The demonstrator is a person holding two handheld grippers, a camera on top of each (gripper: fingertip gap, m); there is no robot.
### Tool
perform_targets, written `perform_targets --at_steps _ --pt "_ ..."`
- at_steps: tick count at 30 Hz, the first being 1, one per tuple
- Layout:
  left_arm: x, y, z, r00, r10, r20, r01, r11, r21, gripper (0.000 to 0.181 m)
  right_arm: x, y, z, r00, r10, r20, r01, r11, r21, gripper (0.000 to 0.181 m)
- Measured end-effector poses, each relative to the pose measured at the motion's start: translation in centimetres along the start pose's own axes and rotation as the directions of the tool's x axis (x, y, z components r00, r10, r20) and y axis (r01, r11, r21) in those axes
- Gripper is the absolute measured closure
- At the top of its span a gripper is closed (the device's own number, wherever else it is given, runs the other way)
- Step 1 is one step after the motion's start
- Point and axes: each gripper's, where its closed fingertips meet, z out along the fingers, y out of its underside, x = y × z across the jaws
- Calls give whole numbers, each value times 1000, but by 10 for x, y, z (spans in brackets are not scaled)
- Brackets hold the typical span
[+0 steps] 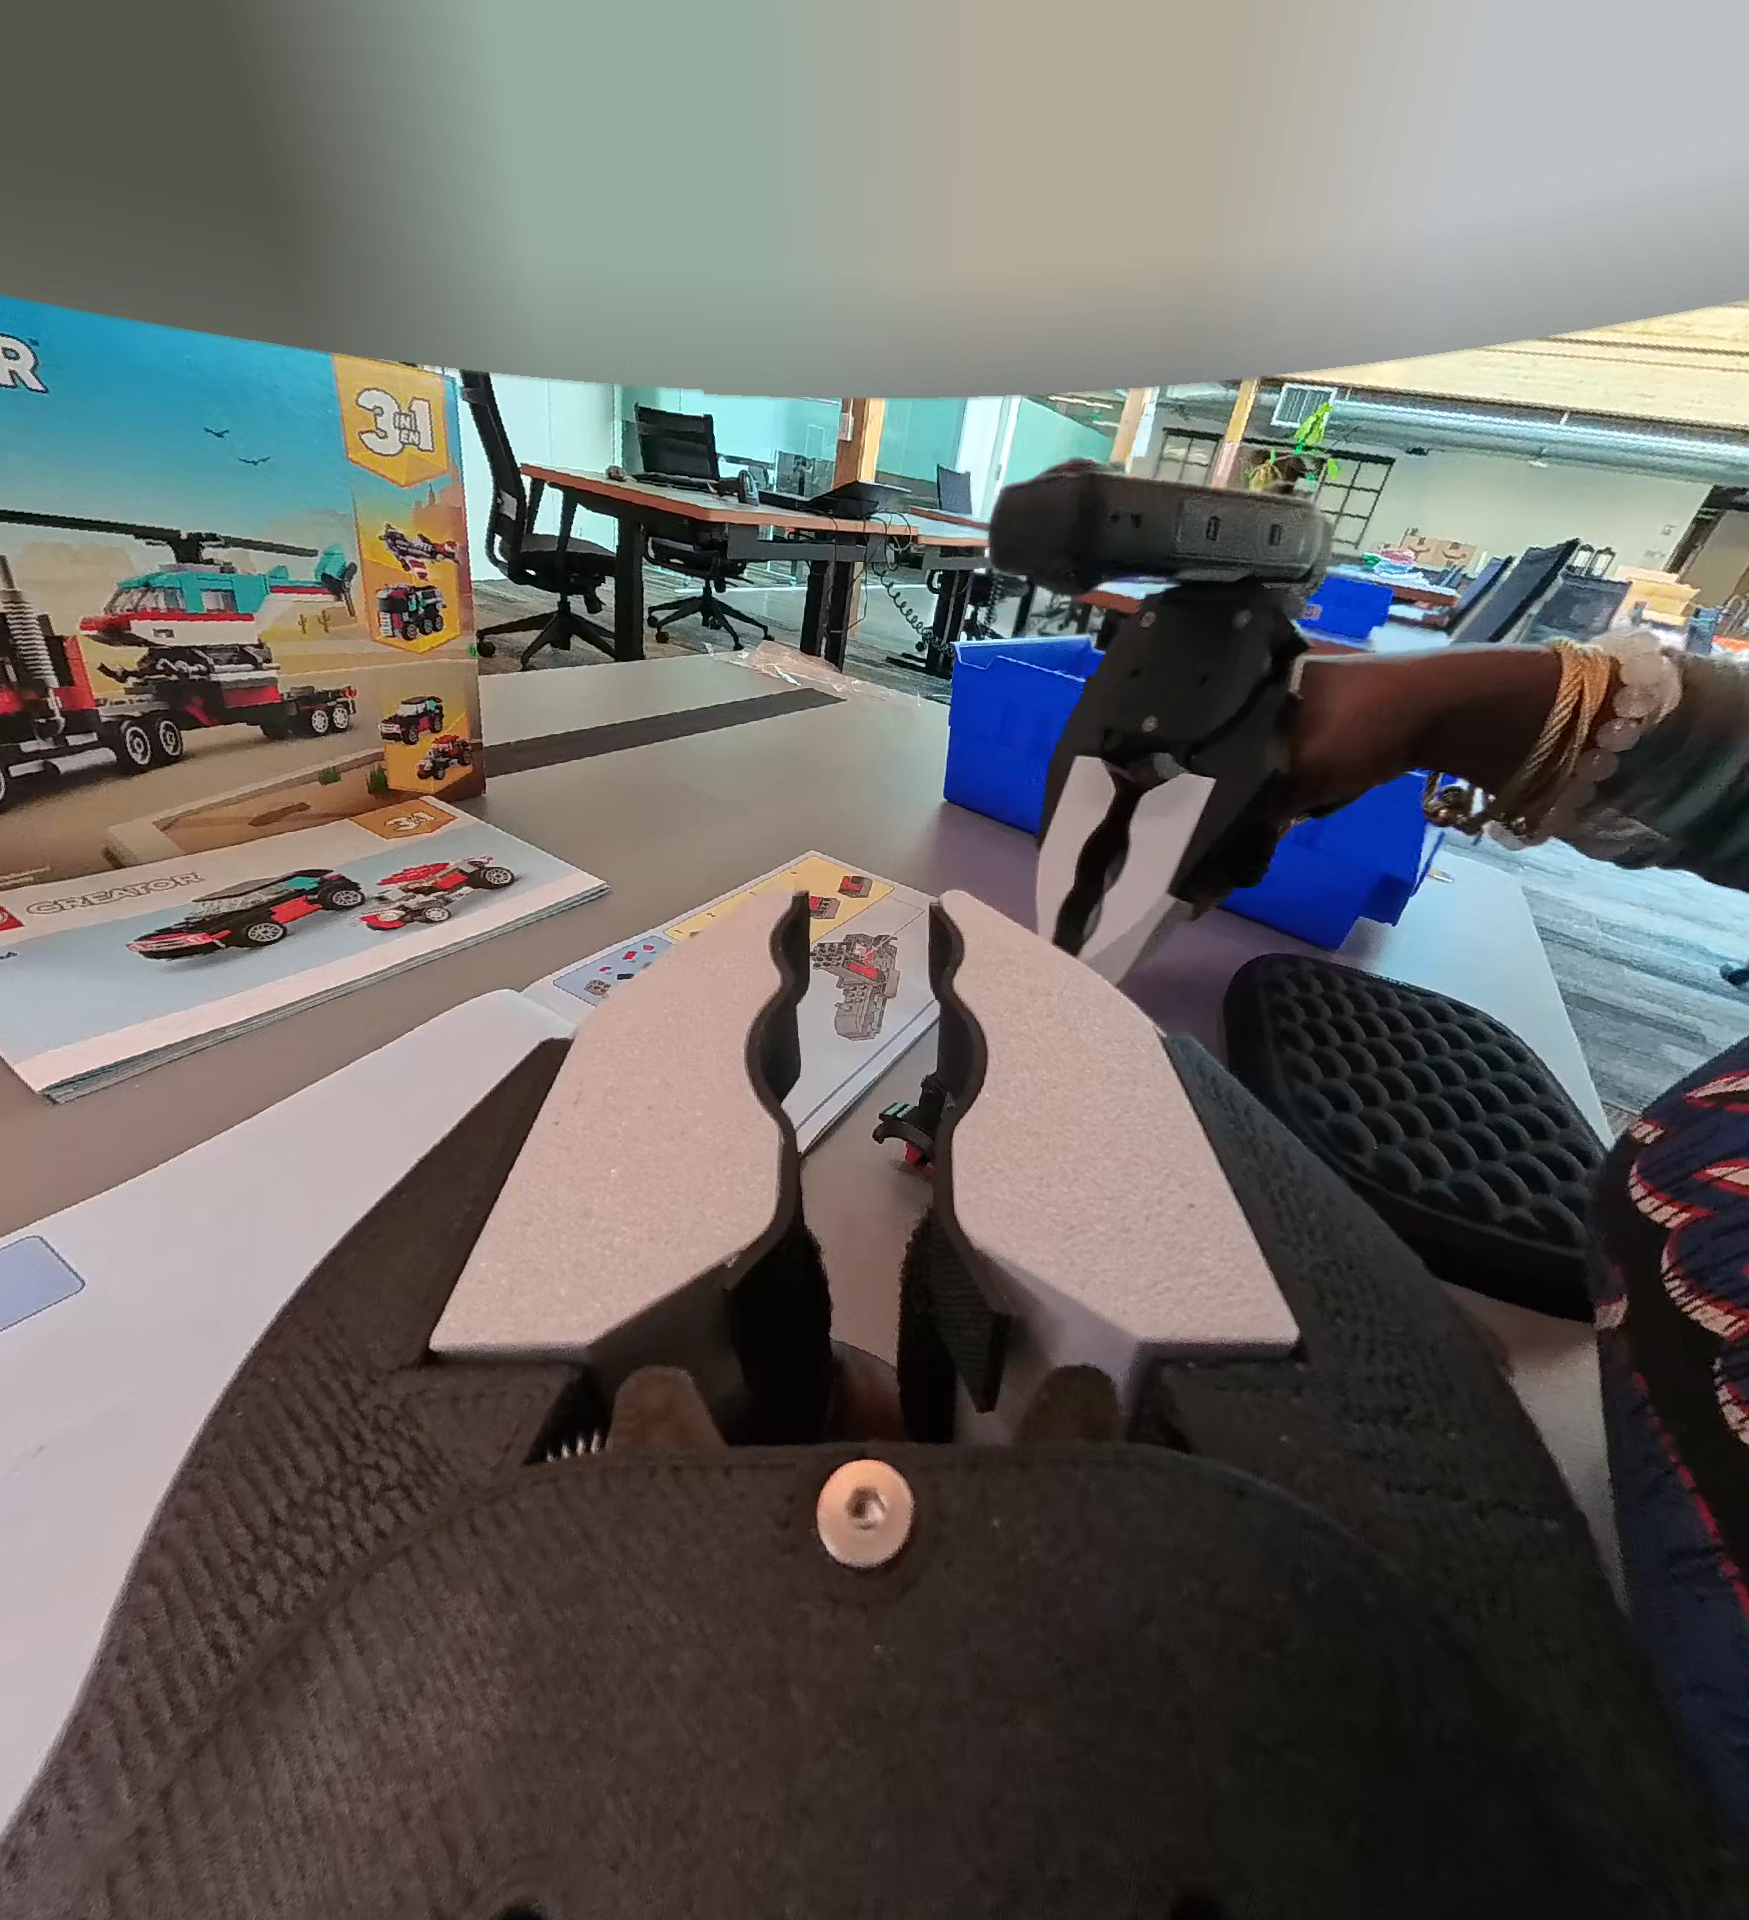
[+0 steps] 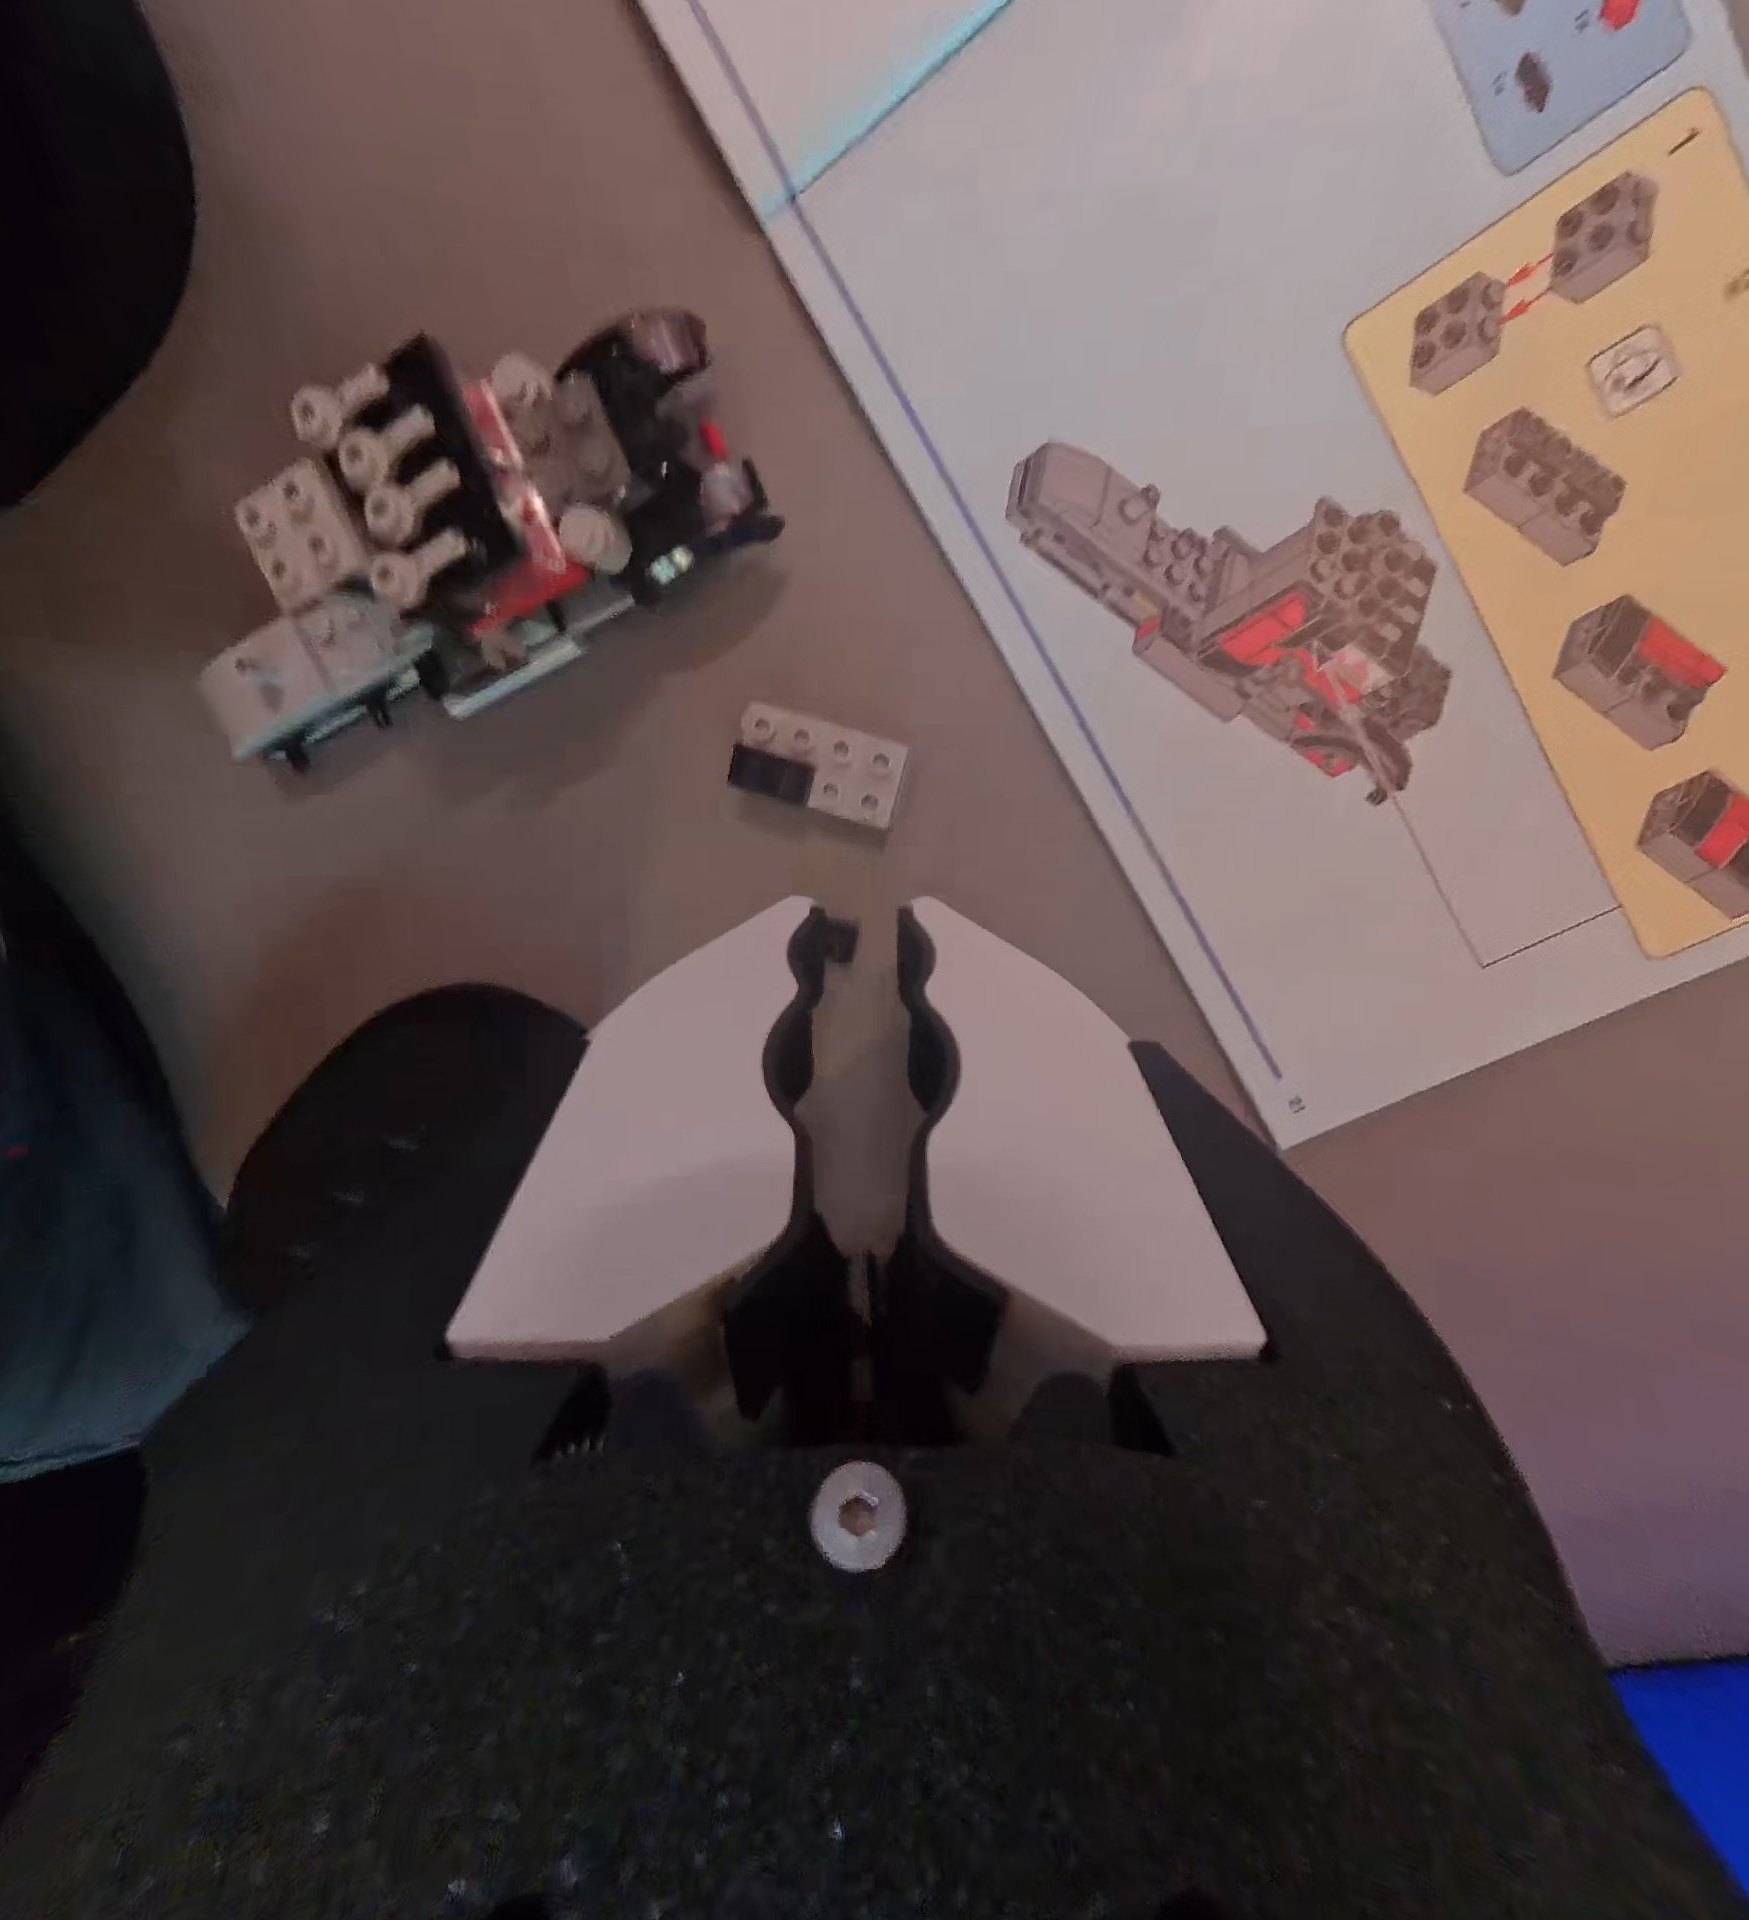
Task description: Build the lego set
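A partly built grey, black and red lego model (image 2: 496,530) lies on the grey table (image 2: 537,156). A small grey plate with a black piece on it (image 2: 818,774) lies just beyond my right gripper (image 2: 859,914), which points down at the table. Its jaws stand narrowly apart. A small black bit sits against the left fingertip; I cannot tell if it is gripped. The right gripper also shows in the left wrist view (image 1: 1124,935). My left gripper (image 1: 865,914) is open and empty, low over the open instruction booklet (image 1: 849,997). A black and red lego bit (image 1: 906,1127) shows beside its right finger.
The lego box (image 1: 184,582) stands at the back left with a second booklet (image 1: 257,945) before it. A blue bin (image 1: 1015,727) stands behind the right gripper. A black mesh pad (image 1: 1410,1122) lies at the right. A person's arm (image 1: 1472,727) holds the right gripper. My hands' fingertips stand some 20 cm from each other.
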Motion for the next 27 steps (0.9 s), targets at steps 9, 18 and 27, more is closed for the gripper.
perform_targets --at_steps 9,18,27 --pt "4 3 4 999 39 -5 -40 999 -33 160 -9 -15 22 989 39 -145 -4 973 230 134" --pt "48 1 13 947 315 -66 -320 943 -89 129 -21 -34 -15 992 118 -35 -82 846 526 146" --pt "90 4 67 670 738 83 -716 672 -190 134 -81 -58 -82 982 38 183 -165 635 755 147"
